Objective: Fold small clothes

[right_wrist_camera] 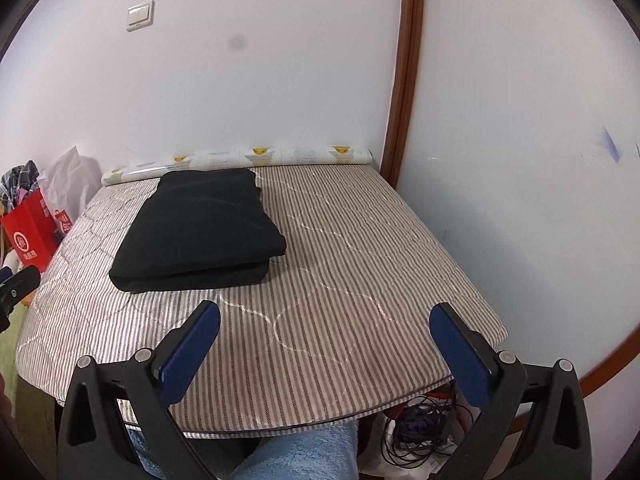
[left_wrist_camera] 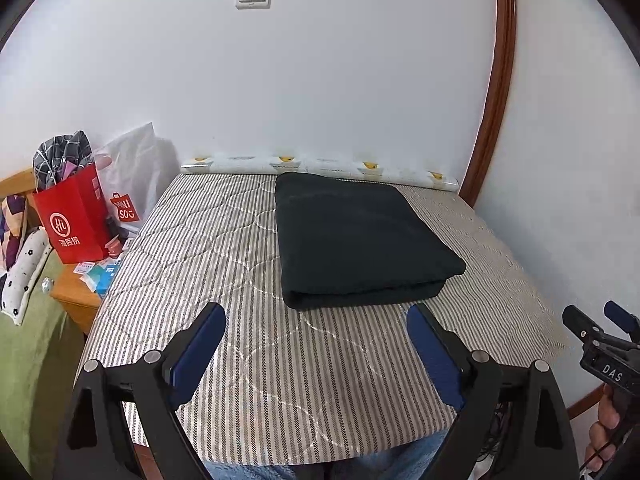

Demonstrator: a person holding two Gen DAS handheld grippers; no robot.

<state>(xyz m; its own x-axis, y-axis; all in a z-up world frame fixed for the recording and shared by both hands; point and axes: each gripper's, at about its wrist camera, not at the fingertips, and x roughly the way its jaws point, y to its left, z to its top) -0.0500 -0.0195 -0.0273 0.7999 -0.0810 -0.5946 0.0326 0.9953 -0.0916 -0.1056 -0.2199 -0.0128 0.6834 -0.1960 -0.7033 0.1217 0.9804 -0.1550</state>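
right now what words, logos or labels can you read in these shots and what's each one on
"MINISO": white plastic bag, partly creased.
"HL" in a circle, with Chinese characters beneath it: red paper bag.
"DAS": black body of the right tongs, cut off at the frame edge.
Print on the small packets beside the red bag: too small to read.
Print on the duck-patterned roll: too blurred to read.

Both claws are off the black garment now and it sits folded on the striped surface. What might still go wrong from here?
1. The folded black garment shows uneven stacked layers at its near edge; a nudge there may undo the fold.
2. The left claw and right claw, both open and empty, point toward it; moving in low could snag the layers.
3. Cables hang below the table's front edge, where a dropped claw might catch.
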